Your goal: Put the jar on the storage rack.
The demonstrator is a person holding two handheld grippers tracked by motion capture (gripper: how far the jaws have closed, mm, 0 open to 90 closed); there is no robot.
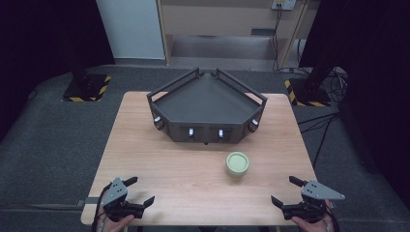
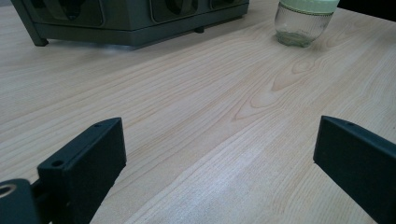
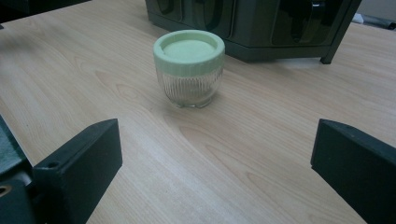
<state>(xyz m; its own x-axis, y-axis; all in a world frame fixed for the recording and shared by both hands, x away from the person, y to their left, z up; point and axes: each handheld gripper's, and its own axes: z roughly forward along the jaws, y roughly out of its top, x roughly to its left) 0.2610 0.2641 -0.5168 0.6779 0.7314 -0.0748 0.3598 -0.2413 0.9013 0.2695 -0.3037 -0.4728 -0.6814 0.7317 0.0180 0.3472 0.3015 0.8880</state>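
Near edge of the wooden counter: left claw is sitting at approx 7 o'clock and right claw at approx 5 o'clock, both w/ jaws spread wide, gripping nothing, hovering over bare wood. Further in, a ribbed glass jar w/ pale green lid is standing upright just right of centre, apart from both claws and closer to the right one. Behind it, toward 12 o'clock, a dark grey angular tray unit is occupying the far middle of the counter, near the jar but not touching it.
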